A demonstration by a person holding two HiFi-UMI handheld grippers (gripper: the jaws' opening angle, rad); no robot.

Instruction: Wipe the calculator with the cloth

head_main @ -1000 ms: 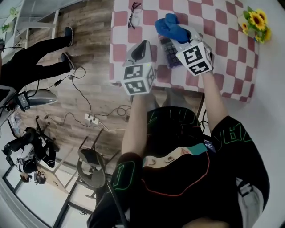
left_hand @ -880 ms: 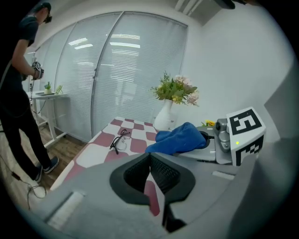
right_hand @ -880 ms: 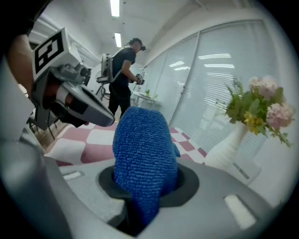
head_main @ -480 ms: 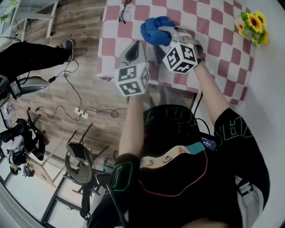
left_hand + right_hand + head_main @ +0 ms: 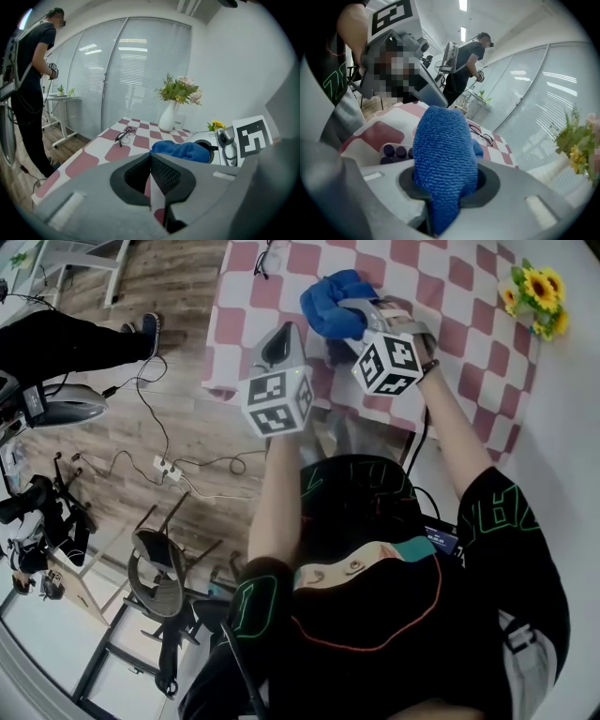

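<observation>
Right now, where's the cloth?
The cloth is clamped in the right gripper, top centre of the head view, right by the calculator on the checked table.

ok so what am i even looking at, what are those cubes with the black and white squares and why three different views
No machine here: a person does the job, holding a two-jaw hand tool in each hand. The marked cubes are part of those tools.

The head view comes from a camera on the person's head, looking steeply down. The other two views come from a camera riding on each tool, looking along its jaws.

The right gripper is shut on a blue cloth, close by a calculator whose dark keys show beside it. The left gripper is shut and holds nothing.

The checked table also carries a pair of glasses, a white vase of flowers and some sunflowers.
</observation>
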